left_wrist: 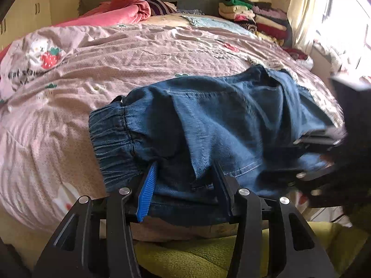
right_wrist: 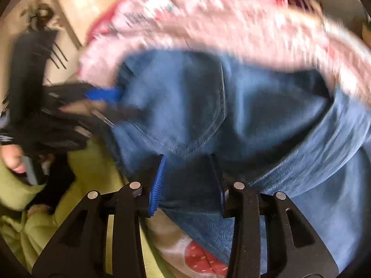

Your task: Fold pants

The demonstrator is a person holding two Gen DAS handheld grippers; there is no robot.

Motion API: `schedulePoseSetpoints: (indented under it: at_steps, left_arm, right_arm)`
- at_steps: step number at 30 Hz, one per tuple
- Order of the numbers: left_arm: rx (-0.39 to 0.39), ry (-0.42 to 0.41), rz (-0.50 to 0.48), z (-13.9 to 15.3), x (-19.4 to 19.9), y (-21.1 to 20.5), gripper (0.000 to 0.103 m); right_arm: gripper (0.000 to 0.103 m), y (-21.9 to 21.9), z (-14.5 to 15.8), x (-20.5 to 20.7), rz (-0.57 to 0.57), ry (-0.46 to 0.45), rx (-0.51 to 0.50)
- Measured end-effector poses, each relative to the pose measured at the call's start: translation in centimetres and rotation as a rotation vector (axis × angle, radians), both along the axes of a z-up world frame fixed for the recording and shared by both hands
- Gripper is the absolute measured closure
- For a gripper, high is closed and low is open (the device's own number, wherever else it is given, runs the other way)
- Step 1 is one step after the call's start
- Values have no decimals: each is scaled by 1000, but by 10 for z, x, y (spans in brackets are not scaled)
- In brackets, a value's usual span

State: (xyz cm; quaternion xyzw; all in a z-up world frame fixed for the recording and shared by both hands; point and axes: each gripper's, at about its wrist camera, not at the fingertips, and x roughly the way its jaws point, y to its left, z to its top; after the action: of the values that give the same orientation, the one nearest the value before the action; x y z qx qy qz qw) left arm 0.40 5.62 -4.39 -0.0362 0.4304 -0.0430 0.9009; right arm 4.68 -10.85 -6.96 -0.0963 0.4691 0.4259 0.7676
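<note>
The blue pants (left_wrist: 208,125) lie bunched on the near edge of the bed (left_wrist: 116,69), right in front of both my tongs, with the stretchy waist part to the left of my left tongs (left_wrist: 185,180). My left tongs have pants cloth between their fingers, and so do my right tongs (right_wrist: 187,173), so I think both are gripping the pants. The right view is very blurry, so I worry that if I move this fast the cloth could slip out or the fold could go crooked.
</note>
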Motion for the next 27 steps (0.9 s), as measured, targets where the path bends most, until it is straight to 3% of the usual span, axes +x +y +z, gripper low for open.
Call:
schedulePoseSetpoints:
  at_steps: [6,10,15,16,17,27]
  left_arm:
    - [-34,-30,11,6,-7,1,55]
    - [-67,-70,15,23,-17,3,45]
    - [-69,-132,-10,50,-27,-8,45]
    - [-71,-135,-20,53,-27,-11,34]
    - [-74,-136,-37,55,-26,-17,27]
    - [-137,-52,-227,48,11,-85,27]
  right_arm:
    - [66,-13,17,-3,-23,-2,55]
    - [57,-37,43,1,-69,-57,107]
    - [46,-77,72,15,-187,-137,126]
    - [44,-85,75,18,-209,-150,127]
    - [43,-89,77,22,-224,-157,127]
    - [30,-118,91,91,-383,-201,73]
